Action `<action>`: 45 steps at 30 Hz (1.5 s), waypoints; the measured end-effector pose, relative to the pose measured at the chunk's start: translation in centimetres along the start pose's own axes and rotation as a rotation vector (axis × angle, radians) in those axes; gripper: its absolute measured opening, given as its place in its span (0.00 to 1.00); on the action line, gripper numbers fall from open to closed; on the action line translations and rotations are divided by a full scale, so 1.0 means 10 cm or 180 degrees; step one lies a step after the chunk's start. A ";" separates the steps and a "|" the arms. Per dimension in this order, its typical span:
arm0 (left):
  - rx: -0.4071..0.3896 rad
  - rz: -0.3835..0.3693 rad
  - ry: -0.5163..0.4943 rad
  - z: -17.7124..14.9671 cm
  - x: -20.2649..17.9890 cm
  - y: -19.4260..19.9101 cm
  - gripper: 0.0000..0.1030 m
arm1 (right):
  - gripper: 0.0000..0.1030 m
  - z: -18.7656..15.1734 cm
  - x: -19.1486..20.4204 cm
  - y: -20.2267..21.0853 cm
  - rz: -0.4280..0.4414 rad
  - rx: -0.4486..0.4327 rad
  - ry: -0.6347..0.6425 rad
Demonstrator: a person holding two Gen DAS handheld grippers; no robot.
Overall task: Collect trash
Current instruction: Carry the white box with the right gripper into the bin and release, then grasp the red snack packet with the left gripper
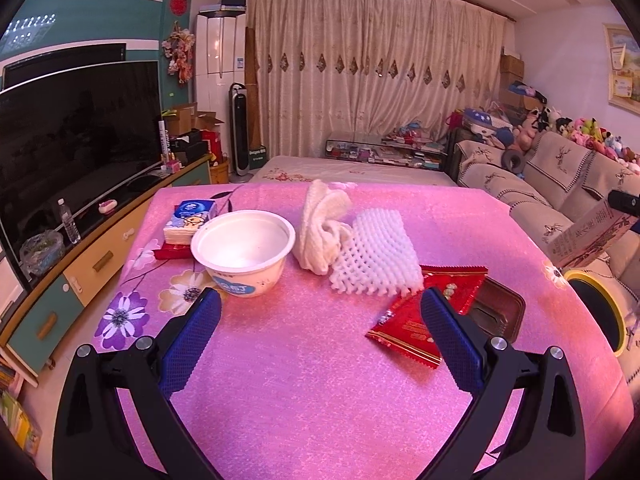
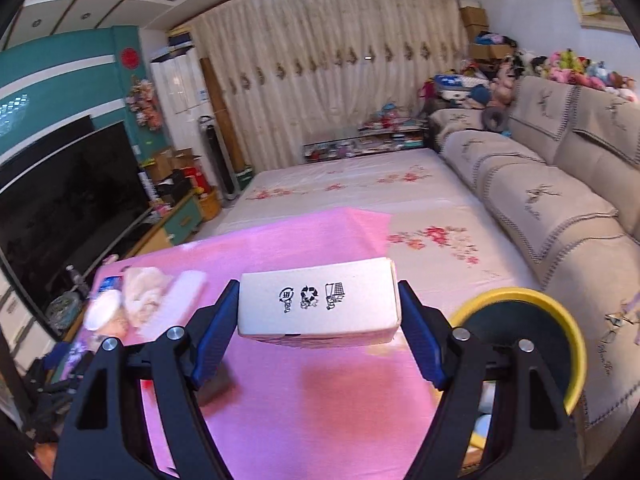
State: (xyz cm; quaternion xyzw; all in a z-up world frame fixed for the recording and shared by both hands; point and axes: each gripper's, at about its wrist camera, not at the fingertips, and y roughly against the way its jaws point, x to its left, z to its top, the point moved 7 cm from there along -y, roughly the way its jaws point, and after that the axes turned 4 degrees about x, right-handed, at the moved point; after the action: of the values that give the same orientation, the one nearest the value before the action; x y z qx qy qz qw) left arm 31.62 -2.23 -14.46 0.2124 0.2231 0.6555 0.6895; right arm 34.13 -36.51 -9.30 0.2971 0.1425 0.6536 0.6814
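My right gripper (image 2: 318,312) is shut on a white cardboard carton (image 2: 318,306) and holds it above the pink table, left of the yellow-rimmed trash bin (image 2: 560,320). The carton (image 1: 588,236) and bin (image 1: 600,304) also show at the right edge of the left wrist view. My left gripper (image 1: 320,320) is open and empty above the pink tablecloth (image 1: 300,360). Ahead of it lie a white paper bowl (image 1: 244,248), a white foam fruit net (image 1: 376,256), a cream cloth (image 1: 320,224) and a red foil wrapper (image 1: 416,320).
A tissue pack (image 1: 188,220) sits on a red packet behind the bowl. A dark brown tray (image 1: 500,312) lies under the wrapper's right side. A TV (image 1: 72,136) on a cabinet stands left, a sofa (image 2: 540,200) right, a floral mat (image 2: 360,184) beyond the table.
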 end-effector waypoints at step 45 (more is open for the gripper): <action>0.0920 -0.0503 -0.1045 -0.29 -0.89 -0.74 0.42 | 0.74 -0.71 -1.89 -0.49 -0.0564 0.0396 -0.0730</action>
State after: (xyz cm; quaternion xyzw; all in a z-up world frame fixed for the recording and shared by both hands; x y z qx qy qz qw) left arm 35.57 -11.53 -20.85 0.3947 0.2155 0.5173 0.7281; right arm 32.01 -53.21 -21.42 0.3977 0.1296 0.5426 0.7285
